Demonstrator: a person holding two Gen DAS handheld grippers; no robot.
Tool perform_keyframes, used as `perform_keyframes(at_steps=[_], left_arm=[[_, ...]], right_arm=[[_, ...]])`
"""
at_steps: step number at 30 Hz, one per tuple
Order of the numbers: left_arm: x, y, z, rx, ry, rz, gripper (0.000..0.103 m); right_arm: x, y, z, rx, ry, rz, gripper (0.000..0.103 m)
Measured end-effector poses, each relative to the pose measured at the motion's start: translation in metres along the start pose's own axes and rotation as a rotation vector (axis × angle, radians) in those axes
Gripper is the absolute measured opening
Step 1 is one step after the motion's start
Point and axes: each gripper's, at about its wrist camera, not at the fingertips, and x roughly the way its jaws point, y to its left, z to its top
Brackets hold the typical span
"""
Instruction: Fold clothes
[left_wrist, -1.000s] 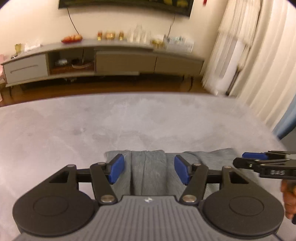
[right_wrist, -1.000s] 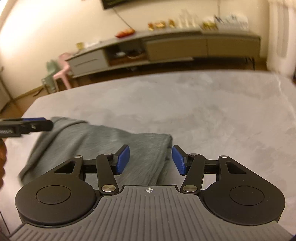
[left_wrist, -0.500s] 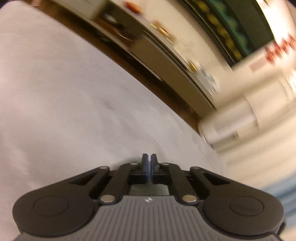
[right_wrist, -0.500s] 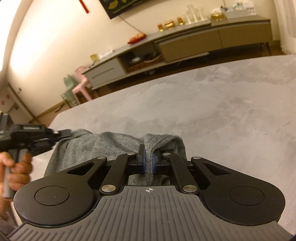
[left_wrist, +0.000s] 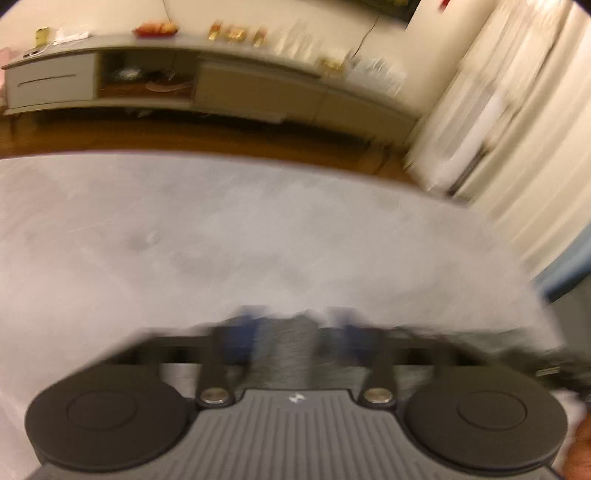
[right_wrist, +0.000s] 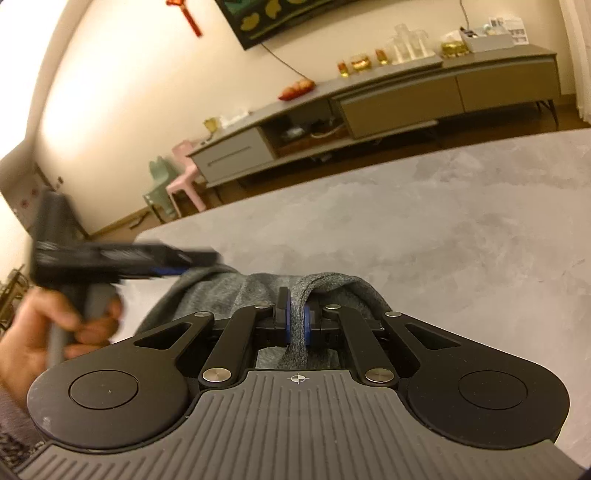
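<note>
A grey knit garment (right_wrist: 229, 291) lies bunched at the near edge of the grey table (right_wrist: 443, 240). My right gripper (right_wrist: 295, 321) is shut on a raised fold of it, the cloth pinched between the blue pads. In the right wrist view my left gripper (right_wrist: 199, 260) reaches in from the left, held by a hand (right_wrist: 37, 332), its tip at the garment's left edge. The left wrist view is motion-blurred. There my left gripper (left_wrist: 293, 332) stands open, with the garment (left_wrist: 288, 350) lying between its blue pads.
Beyond the table's far edge is wooden floor and a long low TV cabinet (right_wrist: 388, 99) with glasses and ornaments on top. A pink chair (right_wrist: 184, 181) and a green chair (right_wrist: 159, 192) stand at the left. White curtains (left_wrist: 498, 129) hang at the right.
My right gripper closed on a fold of the garment and has lifted it slightly. My left gripper was shut and tilted half a second ago; it is now level and open over the cloth.
</note>
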Motion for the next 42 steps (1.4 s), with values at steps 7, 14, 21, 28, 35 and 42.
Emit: perform_keyframes(at_steps=[7,14,21,28,35,42], left_arm=[[-0.003,0.068,-0.002,-0.437,-0.018,-0.149,0.005],[-0.007,0.1,-0.006,-0.541,-0.056,-0.016,0.001],[-0.04,0.0,0.004,-0.106,-0.141,-0.101,0.02],[0.037,0.016,-0.01,-0.177,0.007,0.024,0.004],[-0.006,0.077,-0.017,-0.287,-0.063,0.11,0.006],[-0.011,-0.004,-0.006,-0.037,-0.077,-0.136,0.024]], right_arm=[[-0.003,-0.009,-0.007,0.052,-0.004,-0.027,0.003],[0.002,-0.022,-0.009,0.114,0.013,-0.061,0.003],[-0.002,-0.02,-0.006,0.081,-0.065,-0.225,0.025],[0.043,0.006,-0.029,-0.23,0.058,-0.177,0.034],[0.041,-0.028,-0.013,-0.07,0.157,-0.155,0.037],[0.009,0.011,-0.005,-0.167,-0.051,-0.179,0.043]])
